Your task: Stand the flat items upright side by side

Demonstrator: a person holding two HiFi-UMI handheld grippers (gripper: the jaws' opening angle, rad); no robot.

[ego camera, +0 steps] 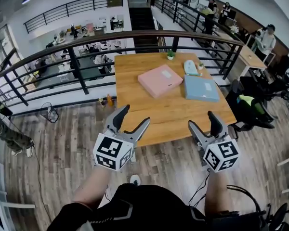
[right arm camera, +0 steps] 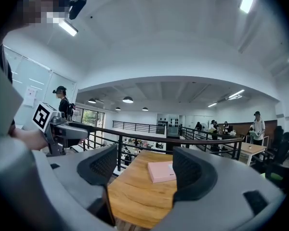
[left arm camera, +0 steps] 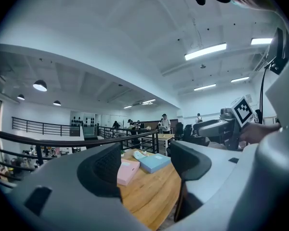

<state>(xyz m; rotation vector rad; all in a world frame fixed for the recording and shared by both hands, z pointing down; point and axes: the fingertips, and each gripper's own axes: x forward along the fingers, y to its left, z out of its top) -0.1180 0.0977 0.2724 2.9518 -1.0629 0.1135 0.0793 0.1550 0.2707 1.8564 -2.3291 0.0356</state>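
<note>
While left tongs (ego camera: 135, 114) and right tongs (ego camera: 201, 119) gape, pink box (ego camera: 160, 80) lies ahead.

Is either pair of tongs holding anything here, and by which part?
Nothing is held. The left tongs and right tongs are both open and empty, short of the pink box and blue box lying flat on the table.

Cannot see the right end of the flat pink rectangular box (right arm camera: 161, 172), covered by a jaw in the right gripper view. Cannot identify the small pale rounded object (ego camera: 190, 67): too small.
</note>
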